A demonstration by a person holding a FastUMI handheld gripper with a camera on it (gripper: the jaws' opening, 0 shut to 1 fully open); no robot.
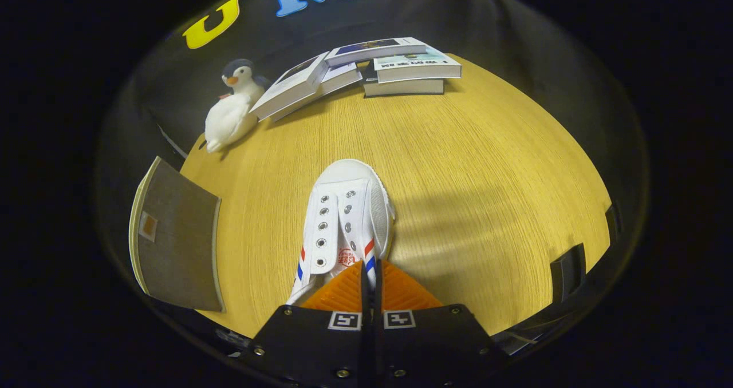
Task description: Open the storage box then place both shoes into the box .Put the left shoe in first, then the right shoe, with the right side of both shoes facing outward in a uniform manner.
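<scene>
Holding a white canvas shoe with red and blue stripes (343,222), the tongs (371,276) are pressed nearly together; both fingers pinch the thin back edge of the shoe, so it looks clamped; the toe points away, straight ahead of the fingers, over the yellow wooden table (487,205). This looks like the step of carrying a shoe to the box; which shoe it is, I cannot tell for sure. A flat grey panel with a pale edge (174,236) sits off to the left of the fingers; it may be part of the storage box, maybe its open lid. Next, the shoe likely has to swing left toward it. Far beyond the toe sit a soft white penguin toy (232,110) and some stacked books (366,67).
</scene>
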